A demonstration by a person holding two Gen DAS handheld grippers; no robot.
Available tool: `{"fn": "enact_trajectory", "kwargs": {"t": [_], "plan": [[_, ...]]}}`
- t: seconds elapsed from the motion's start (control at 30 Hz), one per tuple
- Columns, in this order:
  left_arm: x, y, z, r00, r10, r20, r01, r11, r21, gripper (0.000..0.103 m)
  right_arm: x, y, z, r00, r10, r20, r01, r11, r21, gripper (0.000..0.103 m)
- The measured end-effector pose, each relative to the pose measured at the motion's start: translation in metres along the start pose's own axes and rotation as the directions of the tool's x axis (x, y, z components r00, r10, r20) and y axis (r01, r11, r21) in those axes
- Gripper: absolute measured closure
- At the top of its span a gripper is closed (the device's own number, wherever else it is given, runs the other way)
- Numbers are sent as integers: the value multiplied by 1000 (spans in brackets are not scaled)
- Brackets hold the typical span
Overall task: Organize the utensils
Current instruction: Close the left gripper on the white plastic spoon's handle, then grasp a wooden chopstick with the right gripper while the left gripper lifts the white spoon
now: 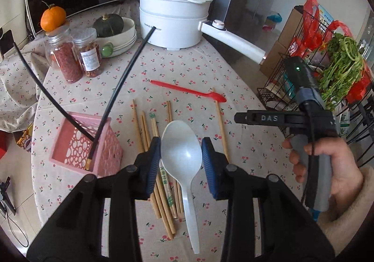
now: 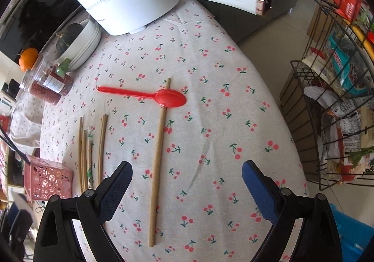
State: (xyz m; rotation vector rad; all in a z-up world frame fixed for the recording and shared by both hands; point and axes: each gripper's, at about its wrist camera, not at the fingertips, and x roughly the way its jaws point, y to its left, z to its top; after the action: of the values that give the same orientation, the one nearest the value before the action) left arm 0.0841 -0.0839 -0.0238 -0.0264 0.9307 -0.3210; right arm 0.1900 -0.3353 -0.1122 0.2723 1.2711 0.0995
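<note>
Two risks | left hand-held gripper clamps white spoon by its bowl only: may slip before pink basket | right hand-held gripper gapes empty over single chopstick: may roll.

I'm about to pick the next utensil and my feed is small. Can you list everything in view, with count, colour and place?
white spoon: one, white, gripped by its bowl in the left gripper
red spoon: one, red, mid-table, bowl lying over a chopstick
lone chopstick: one, tan, ahead of the right gripper
chopstick bunch: several, tan, between lone chopstick and basket
basket: one, pink, left table edge
pot: one, white, far side, long handle
jars: two, clear with red contents, far left
orange: one, on a jar
wire rack: black, right of table, holding groceries
left gripper: jaws closed on the white spoon
right gripper: jaws open, nothing between
hand: one, holding right gripper
</note>
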Motion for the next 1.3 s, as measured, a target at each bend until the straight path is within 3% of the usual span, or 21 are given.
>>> {"fn": "enact_trajectory", "kwargs": {"t": [0.1, 0.23, 0.4, 0.47, 0.5, 0.6, 0.77, 0.9, 1.03, 1.2, 1.3], "plan": [[-19, 18, -6, 998, -21, 56, 21, 1000, -12, 66, 15, 17, 6, 1000, 0, -14, 0, 1000, -30, 36], [-27, 42, -7, 996, -50, 74, 55, 996, -69, 66, 35, 34, 14, 998, -58, -13, 57, 996, -64, 61], [-34, 65, -12, 995, -44, 89, 53, 993, -106, 66, 54, 52, 20, 987, -159, 10, 159, 978, -136, 72], [-39, 71, -14, 994, -49, 100, 61, 991, -119, 65, 56, 59, 18, 984, -180, 16, 180, 971, -157, 83], [-43, 74, -15, 993, -50, 111, 64, 991, -121, 66, 56, 61, 17, 985, -174, 14, 174, 971, -163, 94], [-52, 83, -14, 988, -44, 146, 62, 990, -126, 65, 54, 63, 13, 988, -155, 14, 155, 975, -161, 96], [-65, 100, -13, 977, -37, 211, 73, 984, -165, 65, 33, 70, -2, 998, -49, 36, 55, 983, -176, 96], [-78, 108, -9, 958, -20, 288, 74, 981, -178, 65, 0, 78, -16, 996, 64, 64, -51, 981, -188, 96], [-88, 118, -3, 925, 11, 379, 77, 973, -217, 65, -28, 87, -31, 985, 155, 75, -137, 969, -204, 96], [-88, 130, 2, 879, 86, 470, 55, 959, -278, 65, -67, 97, -43, 963, 224, 152, -187, 957, -222, 96], [-83, 134, 3, 840, 135, 526, 33, 954, -297, 65, -85, 102, -48, 945, 254, 207, -205, 951, -232, 96]]}}
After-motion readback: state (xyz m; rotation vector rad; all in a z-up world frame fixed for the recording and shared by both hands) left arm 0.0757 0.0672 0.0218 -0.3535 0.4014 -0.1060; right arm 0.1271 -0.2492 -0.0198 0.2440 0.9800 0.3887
